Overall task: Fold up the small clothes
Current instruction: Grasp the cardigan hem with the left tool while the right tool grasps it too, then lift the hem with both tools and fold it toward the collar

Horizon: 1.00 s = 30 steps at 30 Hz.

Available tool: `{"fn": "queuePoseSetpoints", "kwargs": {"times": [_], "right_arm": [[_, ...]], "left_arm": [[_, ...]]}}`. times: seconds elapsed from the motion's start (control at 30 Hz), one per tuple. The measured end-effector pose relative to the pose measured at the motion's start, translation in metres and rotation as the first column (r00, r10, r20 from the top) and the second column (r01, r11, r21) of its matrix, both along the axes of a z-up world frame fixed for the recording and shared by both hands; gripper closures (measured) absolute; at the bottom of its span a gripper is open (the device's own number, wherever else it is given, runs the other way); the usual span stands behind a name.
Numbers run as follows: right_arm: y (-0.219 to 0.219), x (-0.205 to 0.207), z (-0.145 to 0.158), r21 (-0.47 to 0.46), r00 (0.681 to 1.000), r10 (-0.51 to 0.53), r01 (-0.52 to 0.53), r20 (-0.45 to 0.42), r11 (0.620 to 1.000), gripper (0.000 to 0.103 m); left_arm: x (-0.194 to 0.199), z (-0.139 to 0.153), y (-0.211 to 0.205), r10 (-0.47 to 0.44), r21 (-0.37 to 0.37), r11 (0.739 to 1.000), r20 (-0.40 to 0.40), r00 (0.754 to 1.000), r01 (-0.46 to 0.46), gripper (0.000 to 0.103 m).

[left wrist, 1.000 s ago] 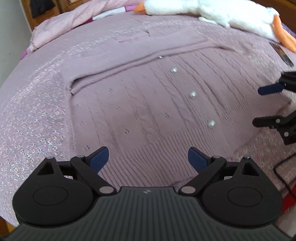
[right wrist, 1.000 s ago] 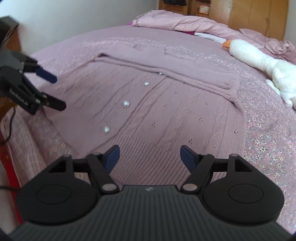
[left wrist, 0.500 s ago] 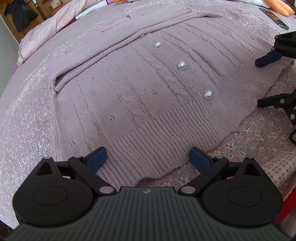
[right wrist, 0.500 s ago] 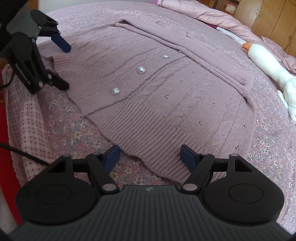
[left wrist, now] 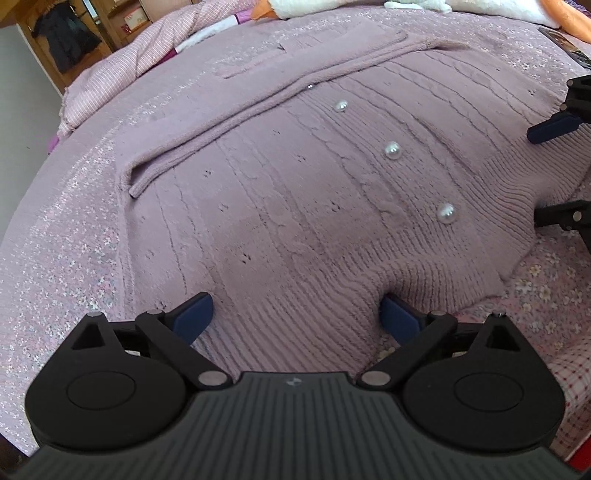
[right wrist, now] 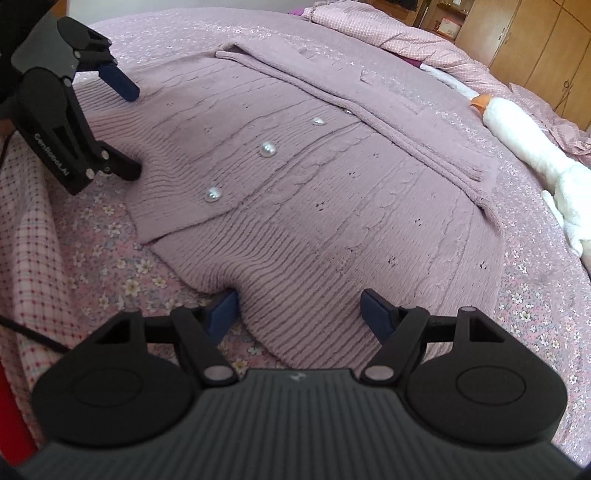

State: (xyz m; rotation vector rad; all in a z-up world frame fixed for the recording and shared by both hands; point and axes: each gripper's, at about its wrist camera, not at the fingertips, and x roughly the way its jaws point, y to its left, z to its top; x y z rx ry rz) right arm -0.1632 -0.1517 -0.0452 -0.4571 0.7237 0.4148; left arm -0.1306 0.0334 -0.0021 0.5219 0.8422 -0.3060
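A mauve knitted cardigan (left wrist: 295, 206) (right wrist: 332, 206) lies flat on the bed, buttoned with pearl buttons (left wrist: 392, 150), its sleeves folded across the chest. My left gripper (left wrist: 297, 315) is open at the ribbed hem near one bottom corner, with the hem's cloth between its blue fingers. My right gripper (right wrist: 301, 312) is open too, straddling the hem near the other bottom corner. Neither pair of pads presses on the knit. Each gripper shows in the other's view: the right gripper (left wrist: 550, 173) at the far right edge, the left gripper (right wrist: 131, 129) at the upper left.
The bed cover (left wrist: 55, 221) is pink with small flowers. A white plush goose (right wrist: 517, 136) lies beyond the cardigan. A checked pink quilt (right wrist: 388, 26) is bunched at the head of the bed. A black cable (right wrist: 29, 332) runs over the bed's near edge, and wooden wardrobes (right wrist: 535, 44) stand behind.
Both grippers have come down and closer to the cardigan's bottom edge. Its hem now sits between each pair of fingers, and both views have rolled slightly. The jaws kept their width.
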Motion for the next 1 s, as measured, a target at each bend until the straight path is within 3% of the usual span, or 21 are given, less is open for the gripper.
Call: {"fn": "queuePoseSetpoints", "kwargs": {"times": [0.2, 0.43, 0.57, 0.73, 0.8, 0.87, 1.0], "right_arm": [[-0.001, 0.001, 0.0, 0.002, 1.0, -0.012, 0.012, 0.008, 1.0, 0.028], [0.0, 0.003, 0.0, -0.013, 1.0, 0.005, -0.005, -0.013, 1.0, 0.029], [0.005, 0.004, -0.005, -0.039, 1.0, 0.002, -0.001, 0.012, 0.999, 0.035], [0.008, 0.004, -0.006, -0.05, 1.0, 0.002, -0.001, 0.021, 0.999, 0.065], [0.009, 0.004, -0.007, -0.066, 1.0, 0.0, 0.002, 0.028, 0.998, 0.073], [0.012, 0.004, -0.005, -0.086, 0.999, -0.001, 0.005, 0.039, 0.996, 0.088], [0.008, 0.005, 0.007, -0.05, 0.997, -0.036, 0.04, 0.066, 0.998, 0.09]], "left_arm": [[-0.001, -0.002, -0.001, -0.018, 0.011, 1.0, 0.012, 1.0, 0.018, 0.003], [0.007, -0.006, 0.002, 0.033, -0.011, 0.999, -0.044, 0.998, -0.034, 0.005], [0.002, -0.005, 0.002, 0.009, -0.032, 0.999, -0.033, 0.999, -0.01, 0.026], [-0.002, -0.004, -0.001, -0.008, -0.046, 0.999, -0.024, 1.0, 0.007, 0.054], [-0.002, -0.001, -0.003, -0.007, -0.048, 0.999, -0.019, 1.0, 0.006, 0.074], [0.0, 0.004, -0.003, 0.01, -0.064, 0.998, -0.018, 1.0, -0.011, 0.083], [0.004, 0.019, -0.001, 0.049, -0.117, 0.992, 0.005, 0.999, -0.048, 0.086]]}}
